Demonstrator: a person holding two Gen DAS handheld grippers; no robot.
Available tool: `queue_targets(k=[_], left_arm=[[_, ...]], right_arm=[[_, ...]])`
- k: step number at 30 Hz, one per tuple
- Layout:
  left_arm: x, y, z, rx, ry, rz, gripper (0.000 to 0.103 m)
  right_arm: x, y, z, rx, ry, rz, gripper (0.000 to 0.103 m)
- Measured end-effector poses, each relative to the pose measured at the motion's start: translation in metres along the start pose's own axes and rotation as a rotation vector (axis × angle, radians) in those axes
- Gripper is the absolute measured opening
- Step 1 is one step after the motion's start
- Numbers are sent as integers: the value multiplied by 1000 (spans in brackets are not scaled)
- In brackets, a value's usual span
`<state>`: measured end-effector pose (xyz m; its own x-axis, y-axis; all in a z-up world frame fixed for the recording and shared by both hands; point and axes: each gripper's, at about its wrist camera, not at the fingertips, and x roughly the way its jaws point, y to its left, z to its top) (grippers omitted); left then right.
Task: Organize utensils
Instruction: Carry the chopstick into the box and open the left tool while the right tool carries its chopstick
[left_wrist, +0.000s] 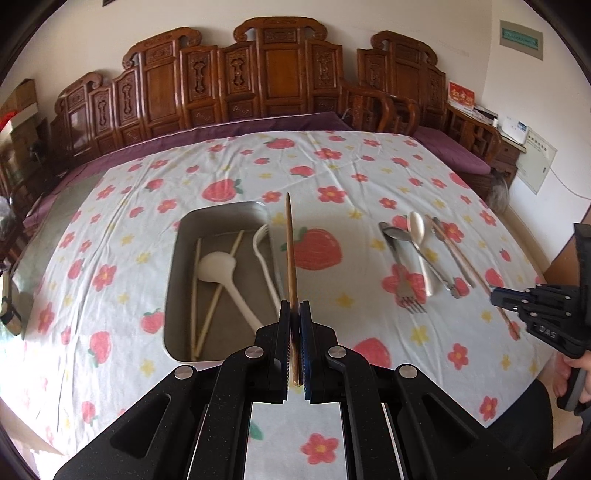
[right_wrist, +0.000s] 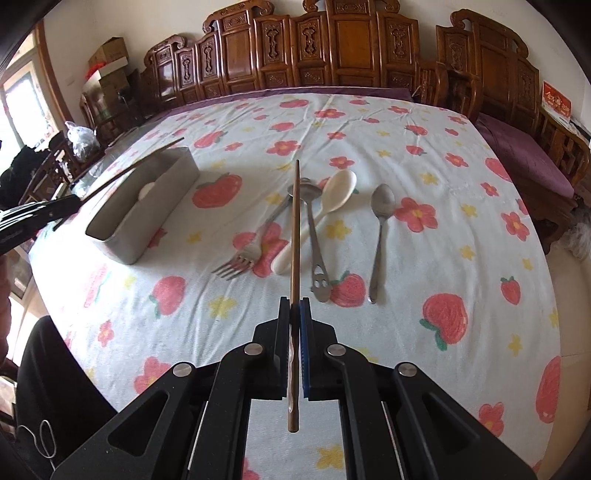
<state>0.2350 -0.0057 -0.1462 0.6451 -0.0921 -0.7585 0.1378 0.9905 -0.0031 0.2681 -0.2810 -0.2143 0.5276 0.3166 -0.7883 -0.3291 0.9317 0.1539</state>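
Tray (left_wrist: 177, 258): metal, on strawberry tablecloth (left_wrist: 110, 221); already stowed inside: white ladle (left_wrist: 225, 273), pale chopstick pair (left_wrist: 218, 291), white fork (left_wrist: 264, 258).

Left on cloth, well apart from tray: metal fork (right_wrist: 240, 258), cream spoon (right_wrist: 332, 203), slotted spoon (right_wrist: 314, 240), steel spoon (right_wrist: 380, 229). Task judged roughly half done.

Left gripper (left_wrist: 294, 314): clenched on brown chopstick (left_wrist: 290, 251), held above tray's right rim, tip pointing away.

Right gripper (right_wrist: 294, 310): clamped on second brown chopstick (right_wrist: 294, 229), raised over loose cutlery.

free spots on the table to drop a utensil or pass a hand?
Bare cloth between the metal tray and the fork, and across the far side up to the carved bench. Right of the steel spoon is open too. Crowded: the loose utensil cluster and inside the tray.
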Motion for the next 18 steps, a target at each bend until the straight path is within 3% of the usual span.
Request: queue_targets(k=[8, 18], left_arm=[[12, 41, -3, -57, 14, 40, 4], [41, 75, 1, -104, 64, 61, 4]], right_arm=[[-16, 42, 18, -64, -43, 45, 6], [-6, 98, 42, -122, -45, 88, 6]])
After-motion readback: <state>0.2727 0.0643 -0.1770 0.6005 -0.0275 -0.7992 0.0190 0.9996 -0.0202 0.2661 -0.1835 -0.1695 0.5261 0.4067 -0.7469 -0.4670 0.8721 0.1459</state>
